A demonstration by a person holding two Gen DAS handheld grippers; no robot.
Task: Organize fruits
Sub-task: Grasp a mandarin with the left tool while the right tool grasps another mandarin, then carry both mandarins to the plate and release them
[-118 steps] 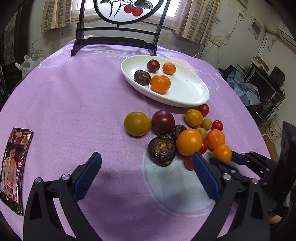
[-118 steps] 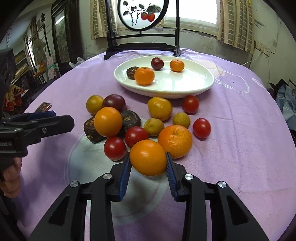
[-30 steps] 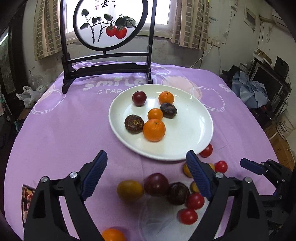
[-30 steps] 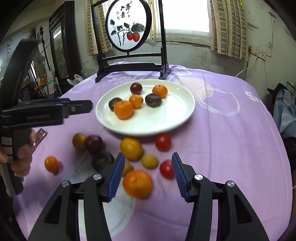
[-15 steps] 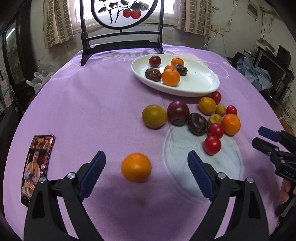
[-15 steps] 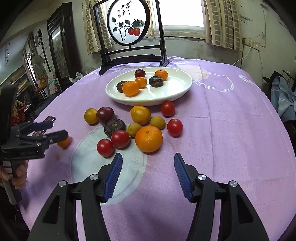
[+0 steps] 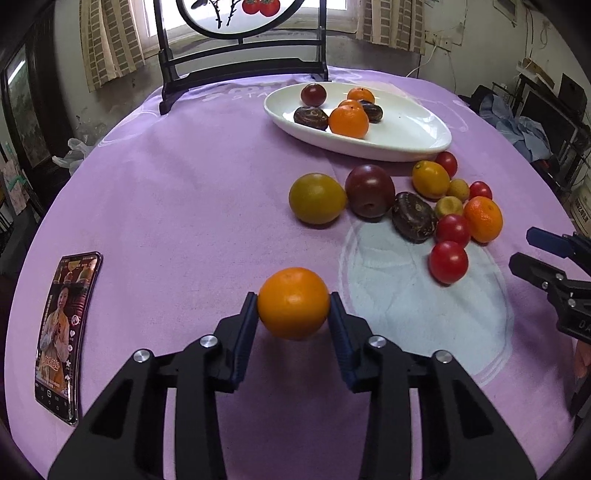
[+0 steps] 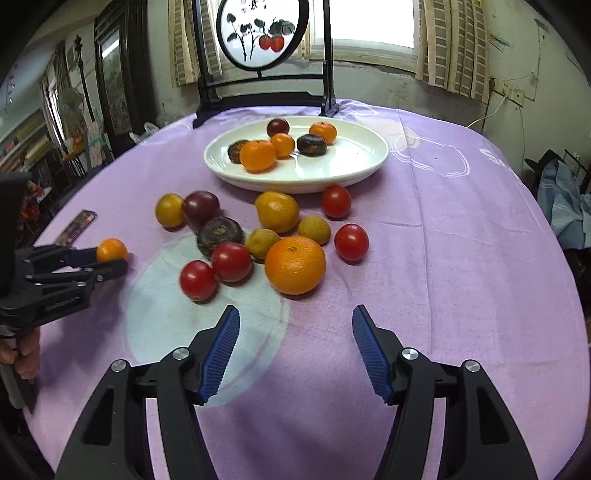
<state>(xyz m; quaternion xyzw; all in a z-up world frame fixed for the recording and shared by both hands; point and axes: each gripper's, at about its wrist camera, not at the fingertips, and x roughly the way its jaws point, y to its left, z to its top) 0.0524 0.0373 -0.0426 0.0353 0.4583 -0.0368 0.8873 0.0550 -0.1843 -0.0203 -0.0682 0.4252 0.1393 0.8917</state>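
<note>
My left gripper (image 7: 293, 306) is shut on a small orange (image 7: 293, 302), low over the purple tablecloth; it also shows in the right wrist view (image 8: 110, 250). My right gripper (image 8: 295, 317) is open and empty, just short of a big orange (image 8: 295, 264). A white oval plate (image 8: 354, 162) at the back holds several fruits: oranges, dark water chestnuts and a dark plum. Loose fruits lie in front of the plate: red tomatoes (image 8: 197, 279), a yellow tomato (image 7: 317, 198), a dark plum (image 7: 369, 190), a water chestnut (image 7: 413, 216).
A phone (image 7: 62, 332) with a lit screen lies at the table's left edge. A black-framed round screen (image 8: 263, 33) stands behind the plate. A chair with clothes (image 8: 569, 199) is off to the right of the table.
My left gripper moved forward and closed on the small orange that lay between its open fingers. My right gripper came closer to the big orange, still open.
</note>
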